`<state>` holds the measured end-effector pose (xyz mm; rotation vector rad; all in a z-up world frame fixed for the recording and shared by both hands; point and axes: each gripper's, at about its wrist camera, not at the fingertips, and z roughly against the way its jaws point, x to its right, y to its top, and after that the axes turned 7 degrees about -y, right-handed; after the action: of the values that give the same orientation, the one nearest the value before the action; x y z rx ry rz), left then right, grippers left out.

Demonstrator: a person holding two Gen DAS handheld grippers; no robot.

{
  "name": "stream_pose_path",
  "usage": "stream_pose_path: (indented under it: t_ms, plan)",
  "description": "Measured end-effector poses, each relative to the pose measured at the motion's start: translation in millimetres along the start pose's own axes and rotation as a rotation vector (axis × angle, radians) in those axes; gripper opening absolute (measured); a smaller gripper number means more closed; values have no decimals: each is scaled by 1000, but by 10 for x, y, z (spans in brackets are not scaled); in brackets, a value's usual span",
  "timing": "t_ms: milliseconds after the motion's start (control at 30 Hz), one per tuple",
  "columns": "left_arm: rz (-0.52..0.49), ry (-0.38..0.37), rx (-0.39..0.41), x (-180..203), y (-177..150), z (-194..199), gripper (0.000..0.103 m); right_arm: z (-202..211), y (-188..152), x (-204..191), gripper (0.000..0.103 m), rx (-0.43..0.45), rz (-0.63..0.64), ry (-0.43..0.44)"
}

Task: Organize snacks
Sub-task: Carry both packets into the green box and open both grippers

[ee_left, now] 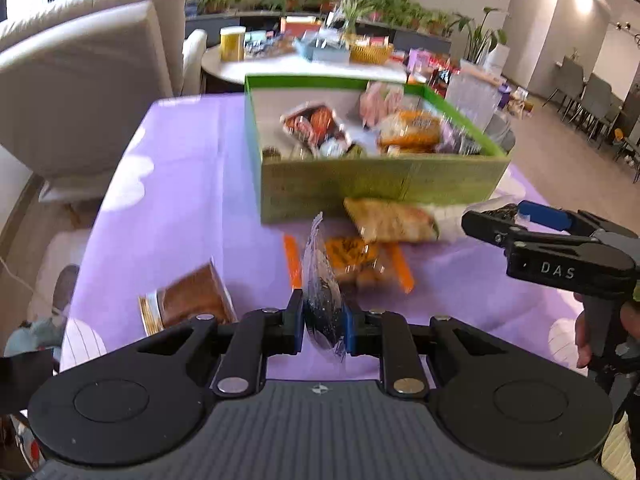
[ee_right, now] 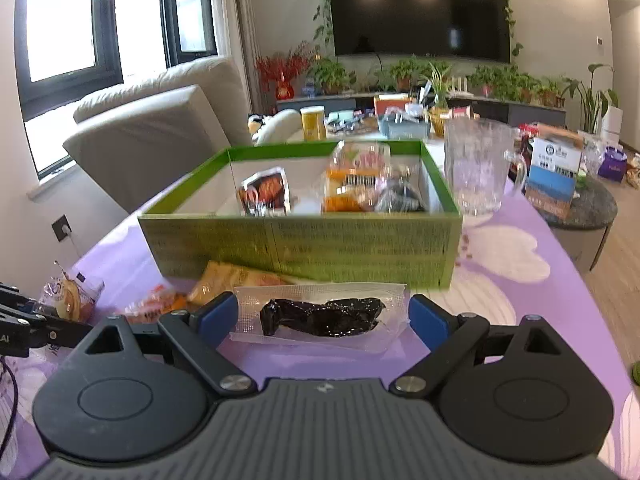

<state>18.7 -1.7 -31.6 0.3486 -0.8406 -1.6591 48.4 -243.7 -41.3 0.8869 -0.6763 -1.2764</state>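
Left gripper (ee_left: 323, 320) nearest, fingers clenched on one clear-wrapped dark snack (ee_left: 322, 292) held edge-up above the purple desk (ee_left: 188, 184). Right gripper (ee_right: 322, 316) angled down, fingers spread wide, one vacuum-packed dark snack (ee_right: 320, 316) between them, pads not touching it. One green box (ee_right: 304, 244) behind, several snacks inside. About four loose packets lie on the desk before the box. One glass pitcher (ee_right: 478, 164) just right of the box.
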Motion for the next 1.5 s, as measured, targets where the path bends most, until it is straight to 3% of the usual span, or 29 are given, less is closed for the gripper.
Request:
stream_pose_path:
  t_ms: [767, 1200, 1233, 1367, 1500]
  plan:
    - [-39, 1, 154, -129, 940, -254, 17, -194, 667, -76, 63, 181, 19, 4]
    - [-48, 0, 104, -240, 1337, -957, 18, -839, 974, -126, 63, 163, -22, 12]
    - [-62, 2, 95, -238, 1362, -1015, 19, -884, 983, -124, 63, 160, -32, 7]
    - [-93, -2, 109, -224, 1400, -1105, 48, -1000, 993, -118, 63, 166, -72, -15]
    - [-89, 10, 110, -255, 1400, -1115, 51, -1032, 947, -88, 63, 152, -84, -17]
